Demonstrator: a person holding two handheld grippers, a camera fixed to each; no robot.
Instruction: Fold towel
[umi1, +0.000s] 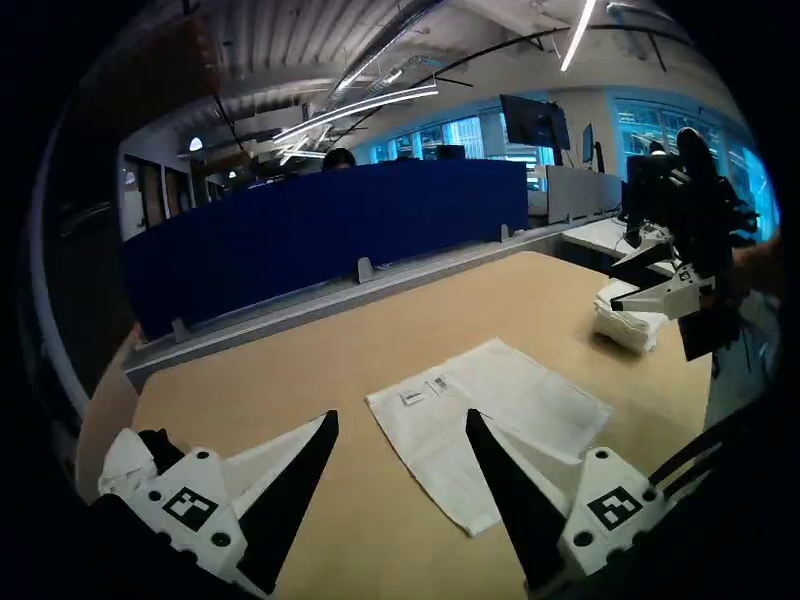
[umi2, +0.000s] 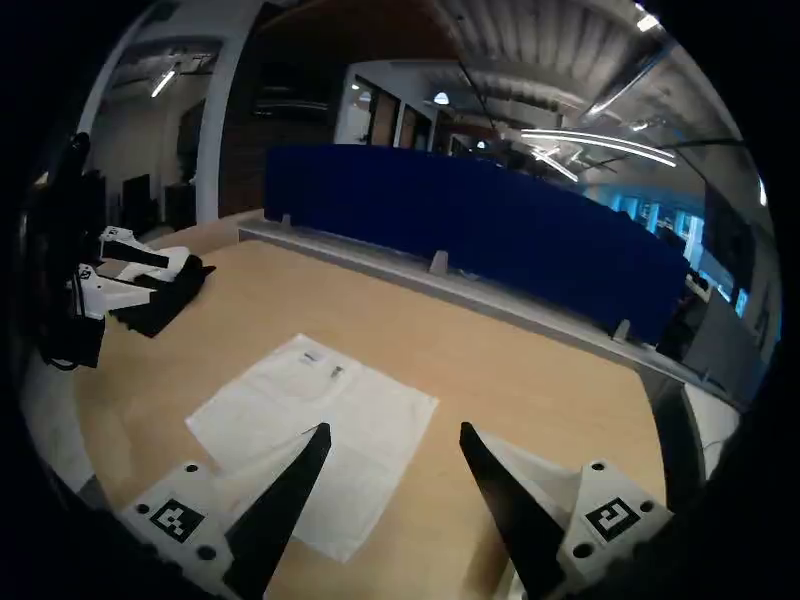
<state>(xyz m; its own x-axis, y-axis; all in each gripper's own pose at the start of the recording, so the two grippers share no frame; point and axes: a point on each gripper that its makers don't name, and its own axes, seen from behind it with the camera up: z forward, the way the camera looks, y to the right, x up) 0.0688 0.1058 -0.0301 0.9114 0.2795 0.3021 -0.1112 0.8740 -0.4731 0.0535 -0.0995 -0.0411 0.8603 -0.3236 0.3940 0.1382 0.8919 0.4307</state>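
Note:
A white towel (umi1: 495, 420) lies spread flat on the wooden table (umi1: 300, 380), with a small label near its far edge. My left gripper (umi1: 400, 415) hovers open over the towel's near left side, with nothing between its fingers. The right gripper (umi1: 655, 295) shows farther off at the right, held by a hand above a pile of folded white cloth (umi1: 625, 325). In the right gripper view the same towel (umi2: 310, 415) lies ahead and to the left. My right gripper (umi2: 392, 428) is open and empty over its near edge. The left gripper (umi2: 120, 272) is at the far left there.
A blue partition (umi1: 330, 230) on a grey rail (umi1: 340, 300) runs along the table's far side. A person's head (umi1: 338, 158) shows behind it. Monitors (umi1: 535, 122) and desks stand beyond the right end. The table edge curves round at the left (umi1: 110, 410).

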